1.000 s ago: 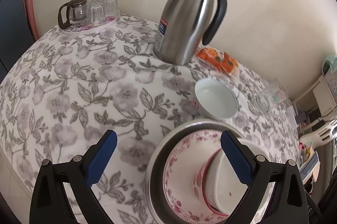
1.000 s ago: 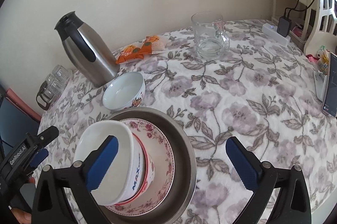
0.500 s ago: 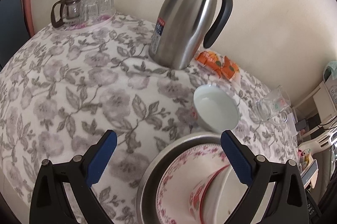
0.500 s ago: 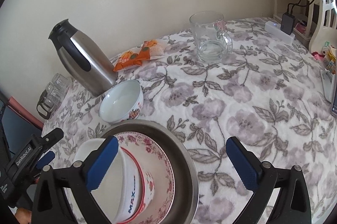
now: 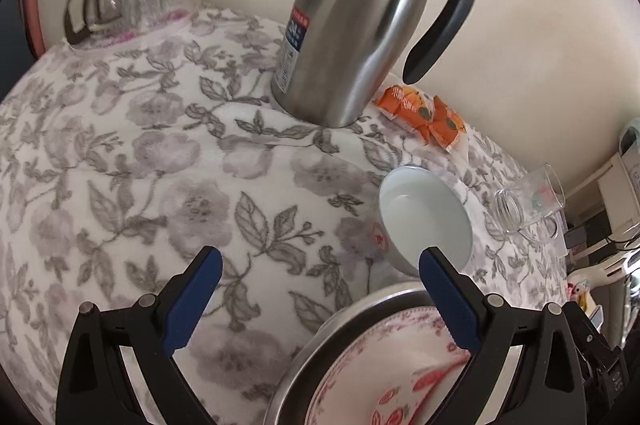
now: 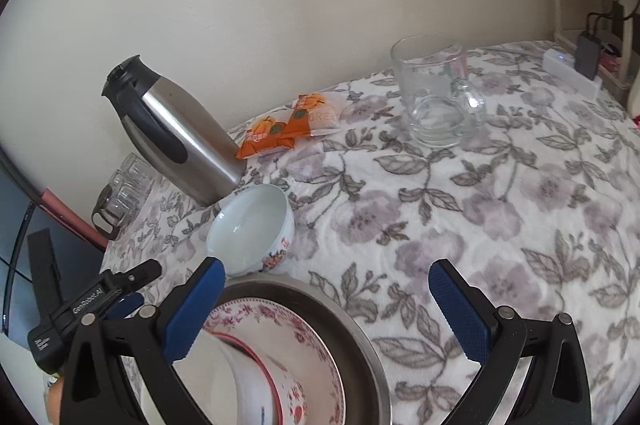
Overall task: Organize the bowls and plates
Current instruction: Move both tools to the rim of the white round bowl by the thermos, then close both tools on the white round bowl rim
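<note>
Both the left gripper (image 5: pixel 320 267) and the right gripper (image 6: pixel 326 279) hover spread wide, holding nothing. A white bowl (image 6: pixel 250 229) sits on the floral tablecloth (image 6: pixel 460 225), just beyond a metal basin (image 6: pixel 360 337) holding a pink-patterned plate (image 6: pixel 288 321).

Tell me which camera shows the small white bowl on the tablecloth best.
The right wrist view: the small white bowl shows whole, including its painted side. In the left wrist view, a finger of the left hand-held gripper overlaps its near edge.
</note>
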Demonstrator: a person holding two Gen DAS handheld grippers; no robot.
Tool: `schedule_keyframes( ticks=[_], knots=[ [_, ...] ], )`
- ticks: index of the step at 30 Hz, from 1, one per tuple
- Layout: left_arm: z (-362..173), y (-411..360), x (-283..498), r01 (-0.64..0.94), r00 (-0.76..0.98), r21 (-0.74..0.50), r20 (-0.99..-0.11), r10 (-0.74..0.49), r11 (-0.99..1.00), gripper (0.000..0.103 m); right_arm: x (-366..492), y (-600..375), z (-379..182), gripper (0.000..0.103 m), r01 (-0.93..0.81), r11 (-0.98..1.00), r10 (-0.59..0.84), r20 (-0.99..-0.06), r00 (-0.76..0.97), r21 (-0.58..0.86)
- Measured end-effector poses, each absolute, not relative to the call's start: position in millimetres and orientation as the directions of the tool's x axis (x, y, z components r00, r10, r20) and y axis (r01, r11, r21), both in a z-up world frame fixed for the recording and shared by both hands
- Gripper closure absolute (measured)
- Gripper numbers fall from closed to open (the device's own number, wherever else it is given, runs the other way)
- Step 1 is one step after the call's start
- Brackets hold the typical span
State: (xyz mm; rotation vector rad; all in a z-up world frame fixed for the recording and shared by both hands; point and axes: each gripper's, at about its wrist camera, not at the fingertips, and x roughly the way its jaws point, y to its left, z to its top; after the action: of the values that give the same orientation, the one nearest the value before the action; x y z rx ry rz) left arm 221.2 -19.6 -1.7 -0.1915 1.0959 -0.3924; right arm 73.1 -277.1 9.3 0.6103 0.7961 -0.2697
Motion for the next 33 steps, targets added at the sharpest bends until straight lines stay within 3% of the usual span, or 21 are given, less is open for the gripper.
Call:
schedule_keyframes(
  ticks=[8,12,15,18,22,27,33],
  knots=[
    [-5,-42,254,0.247,0.343,-0.309,-0.858,-0.382,0.918,0.004,121,-286,-4,0.004,0.393,0.834,0.079,-0.789,0.609,0.387],
    [-8,-52,265,0.271,0.318,-0.305,-0.867,-0.384,0.913,0.004,143,-284,-14,0.013,0.371,0.859,0.090,-0.819,0.566,0.352],
    [-13,-57,273,0.281,0.278,-0.335,-0.869,-0.410,0.900,0.005,157,-283,-21,0.026,0.357,0.862,0.118,-0.827,0.550,0.360],
    [-18,-64,280,0.298,0.261,-0.328,-0.876,-0.407,0.896,0.017,170,-279,-27,0.036,0.339,0.876,0.128,-0.842,0.523,0.344],
    [-29,-68,287,0.295,0.203,-0.373,-0.875,-0.440,0.879,0.019,183,-276,-35,0.050,0.322,0.885,0.145,-0.857,0.495,0.336],
    [-39,-82,289,0.332,0.166,-0.355,-0.890,-0.425,0.874,0.031,198,-273,-47,0.064,0.311,0.893,0.163,-0.877,0.453,0.326],
    [-47,-97,291,0.347,0.124,-0.354,-0.901,-0.416,0.869,0.050,211,-268,-60,0.075,0.279,0.904,0.194,-0.891,0.410,0.325]
  ],
)
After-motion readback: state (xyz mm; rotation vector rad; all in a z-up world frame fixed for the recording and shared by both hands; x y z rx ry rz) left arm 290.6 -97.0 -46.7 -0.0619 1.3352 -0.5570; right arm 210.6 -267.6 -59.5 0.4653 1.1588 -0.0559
